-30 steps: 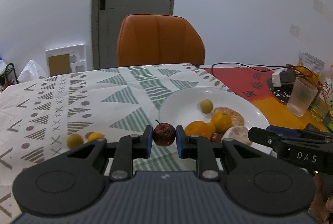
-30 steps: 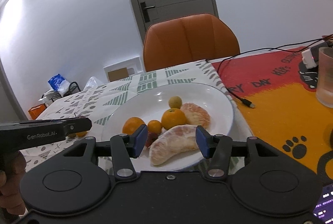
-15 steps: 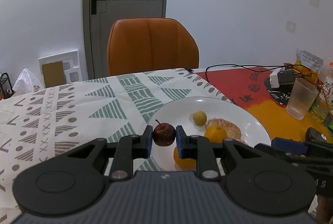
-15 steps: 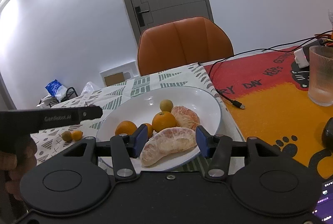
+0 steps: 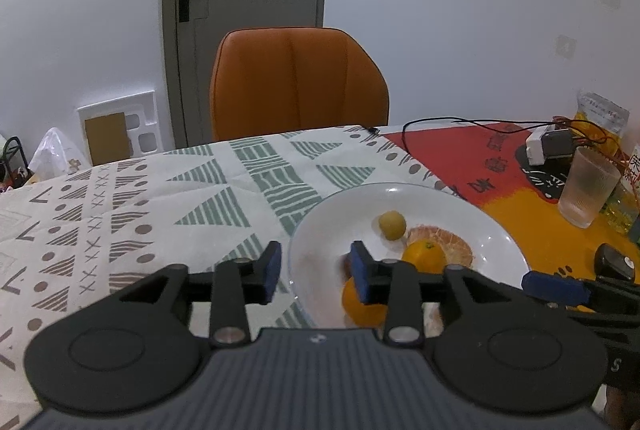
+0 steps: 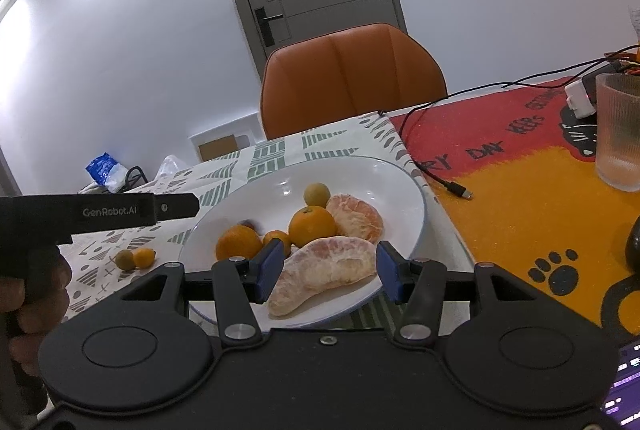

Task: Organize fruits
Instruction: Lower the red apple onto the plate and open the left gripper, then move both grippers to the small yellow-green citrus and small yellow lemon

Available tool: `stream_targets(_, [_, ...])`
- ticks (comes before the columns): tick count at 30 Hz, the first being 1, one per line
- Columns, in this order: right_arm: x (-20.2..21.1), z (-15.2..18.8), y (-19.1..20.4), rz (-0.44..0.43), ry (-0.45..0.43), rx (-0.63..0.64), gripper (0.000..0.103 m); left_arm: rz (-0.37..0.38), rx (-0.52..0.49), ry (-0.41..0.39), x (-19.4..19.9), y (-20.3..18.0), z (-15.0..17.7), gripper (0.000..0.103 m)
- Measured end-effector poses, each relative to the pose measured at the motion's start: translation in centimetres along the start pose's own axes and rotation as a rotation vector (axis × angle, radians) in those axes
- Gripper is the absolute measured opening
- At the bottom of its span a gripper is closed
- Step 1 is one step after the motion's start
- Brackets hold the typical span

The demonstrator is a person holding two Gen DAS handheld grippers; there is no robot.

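Fruit lies mostly on the white plate (image 5: 440, 206), which sits on the patterned cloth (image 5: 160, 210) beside a red and orange mat (image 6: 540, 198). My left gripper (image 5: 316, 272) hangs over the plate's near left part. Its jaws have just been opening and now stand apart, with bare plate showing through most of the gap. A dark red blur (image 5: 345, 264) sits low, just beside the inner face of one pad. I cannot tell what it is or whether it touches the pad. In the right view a reddish smear (image 6: 248, 225) shows on the plate behind an orange (image 6: 239, 242).

My right gripper (image 6: 329, 270) is at the plate's near rim, with a big peeled segment (image 6: 324, 270) between its pads. Each pad is close to one end of it, and I cannot tell whether they press on it or only straddle it. The segment's lower end lies on the plate.

Further in are a second orange (image 6: 312, 226), a small orange fruit (image 6: 276, 238) between the two, another peeled piece (image 6: 354, 216) and a small yellow-green fruit (image 6: 317, 194). Two small fruits, one olive (image 6: 125, 259) and one orange (image 6: 144, 257), are touching each other on the cloth, well left of the plate.
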State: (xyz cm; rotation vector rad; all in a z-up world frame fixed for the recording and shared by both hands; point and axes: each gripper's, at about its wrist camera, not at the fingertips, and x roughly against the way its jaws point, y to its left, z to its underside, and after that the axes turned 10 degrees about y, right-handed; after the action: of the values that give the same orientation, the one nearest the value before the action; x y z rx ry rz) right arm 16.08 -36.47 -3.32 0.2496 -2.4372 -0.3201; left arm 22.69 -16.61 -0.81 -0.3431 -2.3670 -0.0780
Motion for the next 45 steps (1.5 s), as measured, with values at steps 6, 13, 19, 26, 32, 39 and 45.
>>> stream_targets(6, [-0.1, -0.3, 1.2, -0.018, -0.003, 0.02, 0.053, -0.03, 0.009, -0.014, 1.2, 1.4, 0.4, 0.055])
stream_targets(13, [-0.2, -0.6, 2.9, -0.035, -0.005, 0.045, 0.057, -0.066, 0.05, -0.025, 2.6, 3.6, 0.8, 0.068])
stream_targets(19, [-0.4, -0.9, 4.6, -0.055, -0.01, 0.074, 0.065, -0.104, 0.082, -0.038, 3.8, 5.5, 1.2, 0.077])
stream_targets(26, [-0.7, -1.4, 6.7, -0.09, -0.007, 0.105, 0.074, -0.14, 0.13, -0.048, 5.2, 8.1, 1.8, 0.078])
stream_targets(32, [-1.3, -1.6, 8.4, -0.121, 0.003, 0.129, 0.081, -0.171, 0.168, -0.052, 5.9, 10.1, 2.2, 0.078])
stream_targets(39, [-2.0, -1.8, 9.7, -0.142, 0.013, 0.152, 0.087, -0.191, 0.199, -0.048, 6.1, 11.8, 2.7, 0.079])
stream_targets(45, [-2.8, -2.0, 10.7, -0.157, 0.022, 0.176, 0.088, -0.195, 0.222, -0.038, 6.0, 13.0, 3.3, 0.079])
